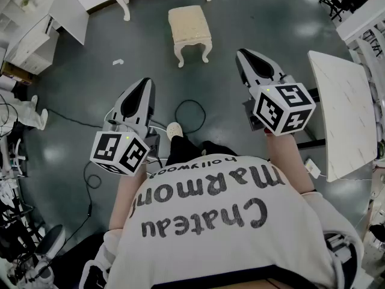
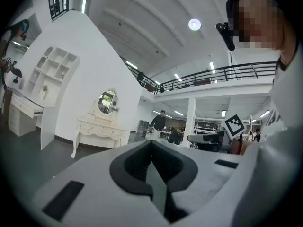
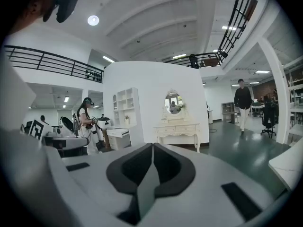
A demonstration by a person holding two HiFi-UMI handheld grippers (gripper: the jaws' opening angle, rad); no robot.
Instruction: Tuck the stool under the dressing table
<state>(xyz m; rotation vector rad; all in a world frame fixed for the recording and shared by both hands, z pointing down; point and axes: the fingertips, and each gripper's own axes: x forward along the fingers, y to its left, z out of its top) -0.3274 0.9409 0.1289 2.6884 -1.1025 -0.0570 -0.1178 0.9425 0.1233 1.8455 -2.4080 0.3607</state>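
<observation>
Two grippers are held out ahead of the person, well apart from each other. Both the left gripper (image 1: 143, 88) and the right gripper (image 1: 245, 56) are seen with their jaws pressed together and nothing between them. The stool (image 1: 189, 27), cream with curved legs, is seen standing on the grey floor (image 1: 90, 89) beyond the gripper tips and is touched by neither. The dressing table (image 3: 179, 128), white with an oval mirror (image 3: 173, 102) above it, is set against a white wall. In the head view only its legs are shown at the top edge, and the stool is placed in front of them, not under the table. A black cable (image 1: 191, 108) is laid on the floor between the grippers.
</observation>
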